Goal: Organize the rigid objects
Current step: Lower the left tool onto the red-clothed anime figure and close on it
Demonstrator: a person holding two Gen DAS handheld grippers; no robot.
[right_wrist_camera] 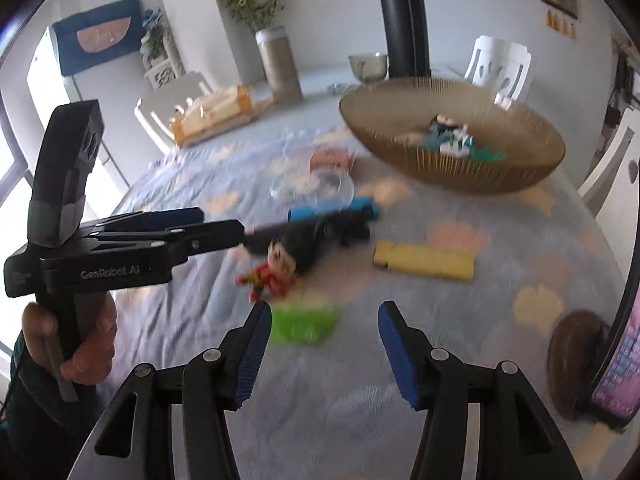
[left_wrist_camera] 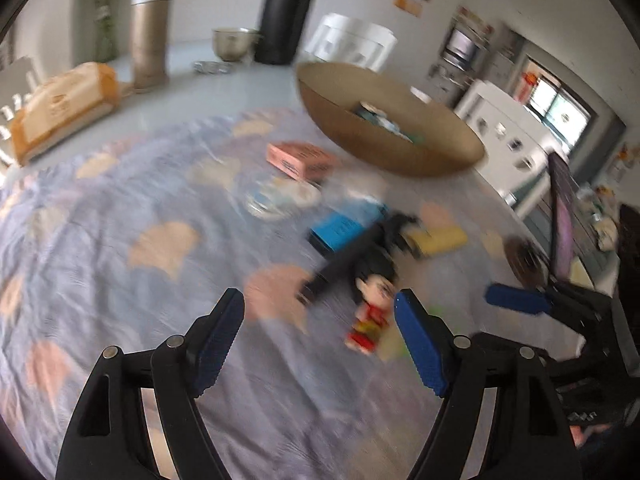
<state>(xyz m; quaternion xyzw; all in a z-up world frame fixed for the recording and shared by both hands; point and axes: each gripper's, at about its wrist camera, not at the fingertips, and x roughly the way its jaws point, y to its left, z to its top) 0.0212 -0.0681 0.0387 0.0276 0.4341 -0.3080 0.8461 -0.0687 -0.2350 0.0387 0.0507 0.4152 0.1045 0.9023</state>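
Observation:
Both views are blurred by motion. My left gripper (left_wrist_camera: 320, 312) is open and empty above the patterned cloth, just short of a small red figure with black hair (left_wrist_camera: 370, 312) and a black toy (left_wrist_camera: 352, 258). My right gripper (right_wrist_camera: 325, 320) is open and empty above a green object (right_wrist_camera: 304, 322). The figure (right_wrist_camera: 272, 274), a blue box (right_wrist_camera: 332, 210), a yellow bar (right_wrist_camera: 424, 264), a pink box (right_wrist_camera: 330, 158) and a clear round lid (right_wrist_camera: 316, 186) lie on the cloth. A wicker bowl (right_wrist_camera: 452, 168) holds several items.
A brown round object (right_wrist_camera: 574, 344) and a lit screen (right_wrist_camera: 620, 360) stand at the right edge. At the back are a tall black cylinder (right_wrist_camera: 404, 20), a gold flask (left_wrist_camera: 151, 36), a metal bowl (left_wrist_camera: 234, 42), a wrapped loaf (left_wrist_camera: 60, 104) and white chairs (right_wrist_camera: 500, 64).

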